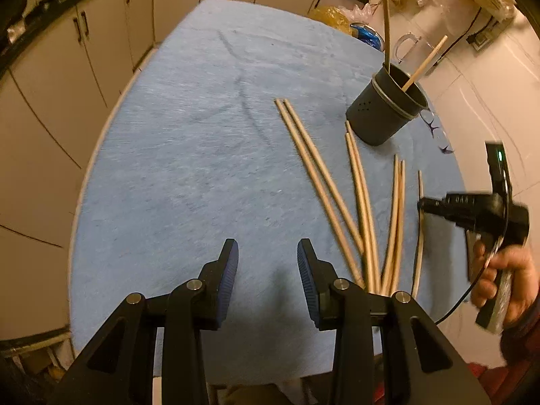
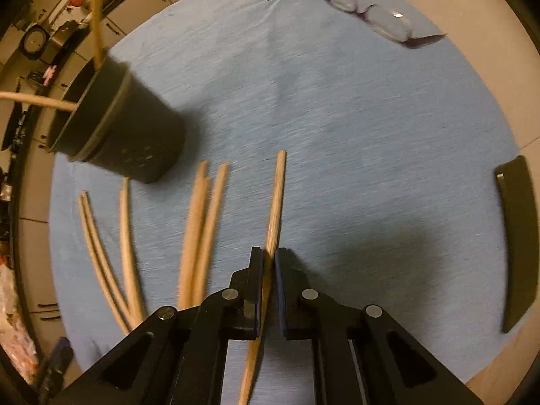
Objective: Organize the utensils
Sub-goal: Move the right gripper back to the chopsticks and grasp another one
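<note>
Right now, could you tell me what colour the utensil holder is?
Dark grey, nearly black; the utensil holder shows best in the left wrist view.

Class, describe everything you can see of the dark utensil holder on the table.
The holder is a dark grey, tapered round cup, plastic by its look, wider at its open rim. A paler band rings it below the rim, and small holes dot its lower wall. It stands upright on the blue tablecloth, toward the far right in the left wrist view. Two chopsticks lean inside it. More chopsticks lie on the cloth nearby; neither gripper touches it.
</note>
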Demonstrator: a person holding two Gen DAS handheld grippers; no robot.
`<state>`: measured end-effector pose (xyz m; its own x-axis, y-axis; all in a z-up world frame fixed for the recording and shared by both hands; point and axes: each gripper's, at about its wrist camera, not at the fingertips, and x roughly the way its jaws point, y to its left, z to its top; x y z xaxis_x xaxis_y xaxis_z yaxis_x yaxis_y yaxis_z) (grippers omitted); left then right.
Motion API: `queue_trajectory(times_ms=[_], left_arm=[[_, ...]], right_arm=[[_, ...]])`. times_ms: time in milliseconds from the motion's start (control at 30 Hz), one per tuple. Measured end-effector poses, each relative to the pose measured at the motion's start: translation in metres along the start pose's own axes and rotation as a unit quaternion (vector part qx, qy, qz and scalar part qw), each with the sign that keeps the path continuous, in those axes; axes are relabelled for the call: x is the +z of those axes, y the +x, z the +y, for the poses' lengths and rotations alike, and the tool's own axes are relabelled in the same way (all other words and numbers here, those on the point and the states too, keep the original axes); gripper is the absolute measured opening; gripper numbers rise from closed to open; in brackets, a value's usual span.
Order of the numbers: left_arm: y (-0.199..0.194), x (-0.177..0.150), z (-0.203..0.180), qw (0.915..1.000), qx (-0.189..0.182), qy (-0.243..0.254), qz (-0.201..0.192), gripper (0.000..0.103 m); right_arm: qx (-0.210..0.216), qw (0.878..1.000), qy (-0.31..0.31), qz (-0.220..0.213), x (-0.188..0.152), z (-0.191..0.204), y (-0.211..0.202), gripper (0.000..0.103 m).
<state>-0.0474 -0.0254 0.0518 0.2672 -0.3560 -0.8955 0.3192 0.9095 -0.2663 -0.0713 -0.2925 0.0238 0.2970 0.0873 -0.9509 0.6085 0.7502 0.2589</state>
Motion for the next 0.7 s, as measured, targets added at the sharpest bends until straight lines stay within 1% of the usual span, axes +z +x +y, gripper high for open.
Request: queue_trajectory(times_ms=[133, 300, 367, 400, 433, 500, 567, 633, 700], left_arm=[[0.018, 0.027, -0.004, 0.9991, -0.025, -0.031, 0.015, 0.035], [0.044, 0.057, -0.011, 0.9967, -0.032, -0.064, 0.037, 0.033], [0.054, 0.068, -0.015, 0.9954, -0.037, -0.077, 0.044, 0.029], [0.060, 0.074, -0.017, 0.9946, -0.035, -0.084, 0.050, 0.025], [0.064, 0.078, -0.017, 0.9940, -0.032, -0.089, 0.054, 0.024], [0.072, 0.085, -0.019, 0.9927, -0.038, -0.097, 0.060, 0.021], [0.078, 0.091, -0.021, 0.9930, -0.017, -0.097, 0.065, 0.021], [0.084, 0.096, -0.023, 0.9922, -0.018, -0.101, 0.071, 0.020], [0.089, 0.099, -0.026, 0.9925, 0.002, -0.095, 0.076, 0.019]], right_arm=[[-0.005, 1.000, -0.001, -0.001, 0.000, -0.014, -0.004, 0.007], [0.012, 1.000, -0.010, 0.002, -0.003, -0.024, -0.003, 0.007], [0.020, 1.000, -0.015, 0.004, -0.003, -0.027, -0.003, 0.007], [0.022, 1.000, -0.017, 0.005, -0.002, -0.029, -0.003, 0.007], [0.025, 0.999, -0.019, 0.006, -0.001, -0.031, -0.003, 0.007], [0.031, 0.999, -0.020, 0.010, 0.000, -0.035, -0.003, 0.007], [0.036, 0.999, -0.022, 0.013, 0.004, -0.038, -0.003, 0.007], [0.039, 0.999, -0.025, 0.017, 0.010, -0.037, 0.000, 0.007], [0.041, 0.999, -0.027, 0.020, 0.011, -0.038, 0.002, 0.007]])
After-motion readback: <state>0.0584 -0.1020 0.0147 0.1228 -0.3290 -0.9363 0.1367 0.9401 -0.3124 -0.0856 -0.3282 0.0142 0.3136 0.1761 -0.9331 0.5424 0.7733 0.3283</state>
